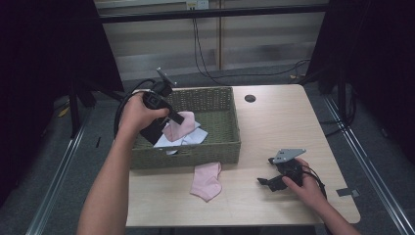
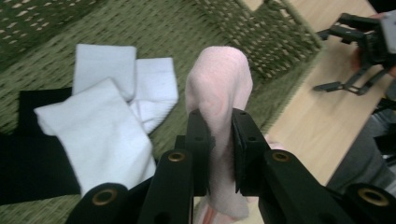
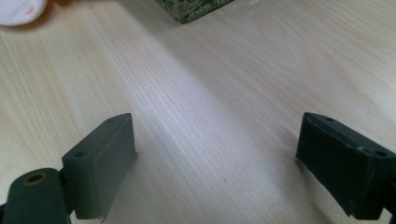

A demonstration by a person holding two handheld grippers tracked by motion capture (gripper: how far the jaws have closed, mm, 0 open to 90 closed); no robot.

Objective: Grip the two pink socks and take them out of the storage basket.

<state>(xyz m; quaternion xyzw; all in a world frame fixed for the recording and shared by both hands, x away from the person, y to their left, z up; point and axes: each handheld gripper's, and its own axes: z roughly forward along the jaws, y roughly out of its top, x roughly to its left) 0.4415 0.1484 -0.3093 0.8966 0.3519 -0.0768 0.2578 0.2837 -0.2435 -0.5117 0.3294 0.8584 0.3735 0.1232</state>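
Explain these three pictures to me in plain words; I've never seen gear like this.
A person sits at a wooden table with a hand-held two-fingered gripper in each hand. One picture is taken from above; the other two come from cameras riding on each gripper. The left gripper is shut on a pink sock above a green woven basket that holds white socks. The right gripper rests open on the table, holding nothing. A second pink sock lies on the table in front of the basket.

A pale wooden table (image 1: 274,122) carries a green woven basket (image 1: 215,147) at its left side. Just in front of the basket, a pink sock (image 1: 207,180) lies flat on the wood. A small dark round spot (image 1: 250,98), perhaps a cable hole, sits near the far edge.
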